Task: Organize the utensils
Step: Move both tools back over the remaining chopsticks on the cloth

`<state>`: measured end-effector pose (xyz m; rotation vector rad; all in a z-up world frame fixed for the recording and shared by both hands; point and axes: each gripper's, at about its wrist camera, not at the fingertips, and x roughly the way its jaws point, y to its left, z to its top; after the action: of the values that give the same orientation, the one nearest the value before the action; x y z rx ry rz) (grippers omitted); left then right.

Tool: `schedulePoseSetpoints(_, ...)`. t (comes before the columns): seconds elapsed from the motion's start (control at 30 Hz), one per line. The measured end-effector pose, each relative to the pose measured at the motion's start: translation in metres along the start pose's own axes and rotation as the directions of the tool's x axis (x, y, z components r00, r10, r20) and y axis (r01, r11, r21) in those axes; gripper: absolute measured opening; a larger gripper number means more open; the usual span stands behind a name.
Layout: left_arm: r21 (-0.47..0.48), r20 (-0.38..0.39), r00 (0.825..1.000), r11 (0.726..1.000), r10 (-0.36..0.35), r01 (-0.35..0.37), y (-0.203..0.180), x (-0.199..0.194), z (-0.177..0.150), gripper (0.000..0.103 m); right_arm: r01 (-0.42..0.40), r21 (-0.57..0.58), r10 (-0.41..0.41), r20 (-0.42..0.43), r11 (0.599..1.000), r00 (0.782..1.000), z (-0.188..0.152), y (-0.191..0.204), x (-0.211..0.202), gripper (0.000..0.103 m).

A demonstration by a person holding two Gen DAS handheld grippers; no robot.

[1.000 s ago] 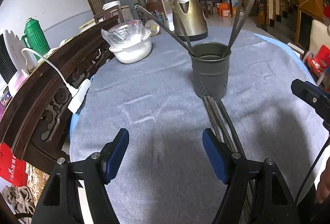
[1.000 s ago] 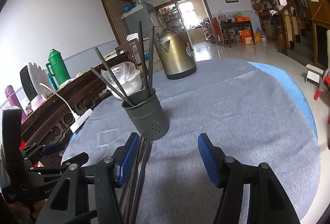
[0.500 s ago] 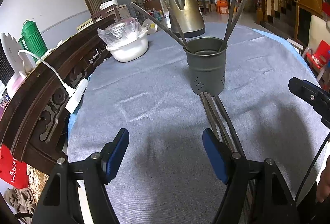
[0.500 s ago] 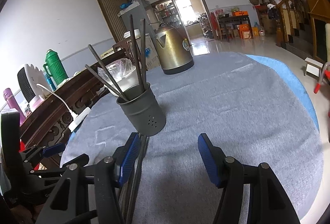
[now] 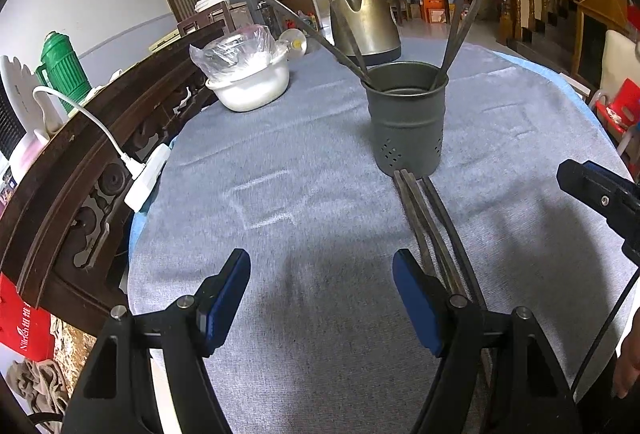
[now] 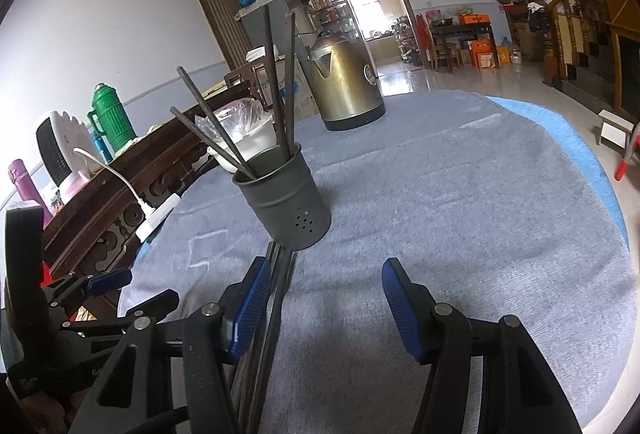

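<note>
Three dark metal chopsticks (image 5: 430, 230) ran hidden beneath the wide, empty left gripper (image 5: 322, 300). Wide too, the right gripper (image 6: 322, 304) held nothing. Grey cloth (image 5: 304, 162) covered the round table.

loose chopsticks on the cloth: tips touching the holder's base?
Cannot tell. Left wrist view: chopsticks run right up to the holder base; no clear gap or contact.

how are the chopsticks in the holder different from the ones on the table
The chopsticks in the holder stand tilted, leaning on the rim of the metal holder and splayed apart. The loose chopsticks lie flat on the grey tablecloth, bunched side by side at the holder's base. Both sets look alike: dark, thin, long.
</note>
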<state>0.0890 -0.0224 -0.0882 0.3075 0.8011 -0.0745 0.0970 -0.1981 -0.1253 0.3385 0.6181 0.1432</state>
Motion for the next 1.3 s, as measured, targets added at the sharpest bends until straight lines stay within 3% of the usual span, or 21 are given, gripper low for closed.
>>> schedulePoseSetpoints(1.0,-0.042,-0.048,0.999,0.999,-0.023,0.021,0.015,0.025,-0.006,0.074,0.001,-0.025,-0.004,-0.096,1.0,0.995,-0.006,0.011,0.026,0.062)
schedulePoseSetpoints(1.3,-0.085,-0.076,0.997,0.996,-0.034,0.027,0.027,0.036,-0.011,0.074,-0.029,-0.038,0.022,-0.178,0.999,0.984,-0.009,0.026,0.046,0.061)
